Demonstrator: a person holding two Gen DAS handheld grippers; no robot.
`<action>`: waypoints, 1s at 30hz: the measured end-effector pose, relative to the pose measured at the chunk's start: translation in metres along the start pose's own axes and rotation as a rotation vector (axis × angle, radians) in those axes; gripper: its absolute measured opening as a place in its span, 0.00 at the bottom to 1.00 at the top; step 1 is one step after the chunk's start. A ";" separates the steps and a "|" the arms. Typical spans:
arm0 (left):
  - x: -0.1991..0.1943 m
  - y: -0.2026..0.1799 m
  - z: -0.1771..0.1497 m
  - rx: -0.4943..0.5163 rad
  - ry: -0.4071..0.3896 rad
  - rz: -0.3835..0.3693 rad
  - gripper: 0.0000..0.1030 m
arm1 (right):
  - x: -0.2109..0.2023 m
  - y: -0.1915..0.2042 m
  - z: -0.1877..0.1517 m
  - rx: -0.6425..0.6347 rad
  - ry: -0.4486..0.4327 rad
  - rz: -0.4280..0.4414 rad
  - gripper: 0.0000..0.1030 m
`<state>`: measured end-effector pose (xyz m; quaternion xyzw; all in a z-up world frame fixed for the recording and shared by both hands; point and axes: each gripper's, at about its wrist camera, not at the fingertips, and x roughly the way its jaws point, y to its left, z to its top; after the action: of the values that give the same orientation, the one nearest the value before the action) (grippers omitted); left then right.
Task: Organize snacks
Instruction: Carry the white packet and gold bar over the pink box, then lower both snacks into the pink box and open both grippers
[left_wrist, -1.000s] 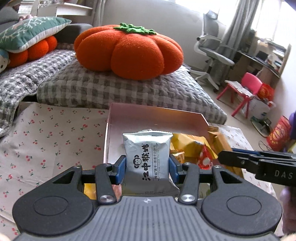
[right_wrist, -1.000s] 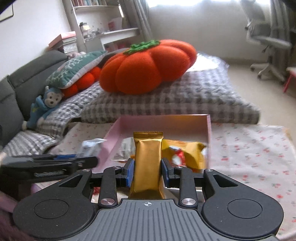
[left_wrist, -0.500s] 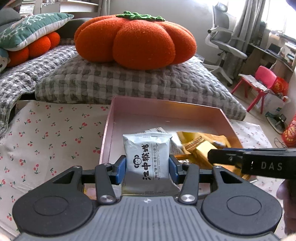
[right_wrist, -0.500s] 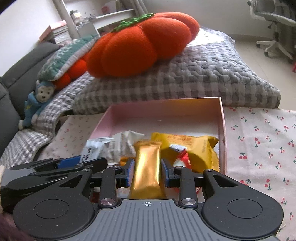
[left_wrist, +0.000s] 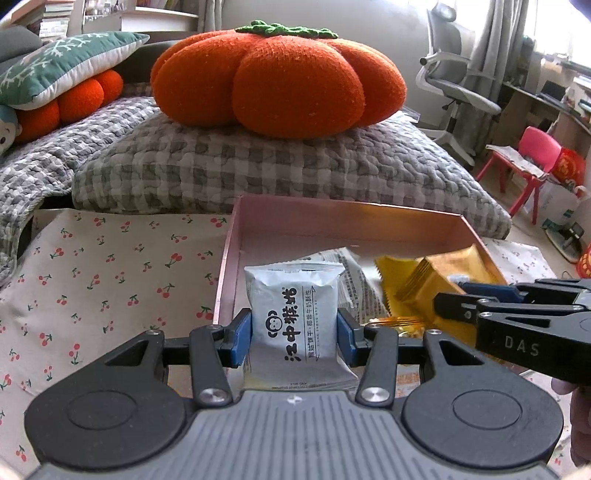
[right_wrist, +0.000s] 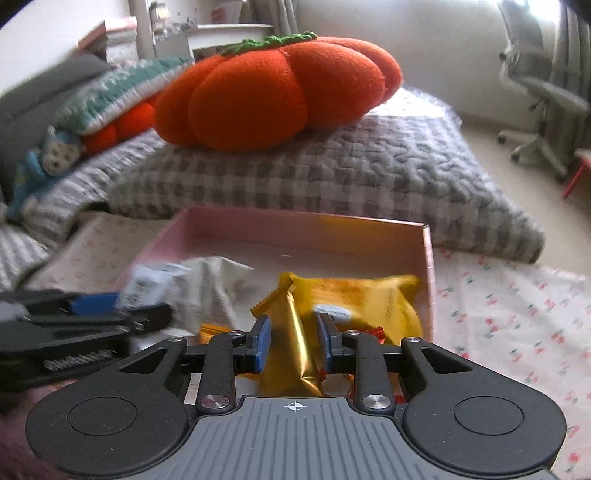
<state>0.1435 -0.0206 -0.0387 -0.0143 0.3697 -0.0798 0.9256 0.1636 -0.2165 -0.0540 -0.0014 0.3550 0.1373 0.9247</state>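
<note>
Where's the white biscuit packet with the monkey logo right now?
The white biscuit packet is clamped in the left gripper, over the pink box's near left corner, left of the gold snack bar.

Glossy gold foil wrapper (right_wrist: 295, 347), seemingly matt cardboard box (left_wrist: 347, 218)

**Background items, non-task**

A large orange pumpkin cushion (left_wrist: 280, 77) is seen on a grey checked quilted pad (left_wrist: 280, 173). A green-and-white patterned pillow (left_wrist: 62, 66) is laid over a smaller orange cushion (left_wrist: 79, 99) at left. A blue monkey plush (right_wrist: 44, 162) is seen in the right wrist view. A cherry-print cloth (left_wrist: 110, 280) is spread in front. A grey office chair (left_wrist: 454, 85) and a pink child's chair (left_wrist: 532, 155) are placed at right. Shelves are visible behind, blurred.
</note>
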 end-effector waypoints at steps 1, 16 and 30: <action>0.002 0.000 0.000 -0.002 0.003 0.001 0.43 | 0.001 0.001 -0.001 -0.013 -0.008 -0.017 0.24; -0.004 0.001 0.003 0.007 0.011 -0.017 0.54 | -0.014 -0.017 0.000 0.110 -0.047 0.018 0.43; -0.037 -0.014 -0.002 0.103 0.006 -0.043 0.85 | -0.059 -0.026 0.001 0.156 -0.048 0.037 0.83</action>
<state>0.1134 -0.0281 -0.0137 0.0257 0.3674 -0.1188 0.9221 0.1288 -0.2561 -0.0174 0.0804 0.3422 0.1265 0.9276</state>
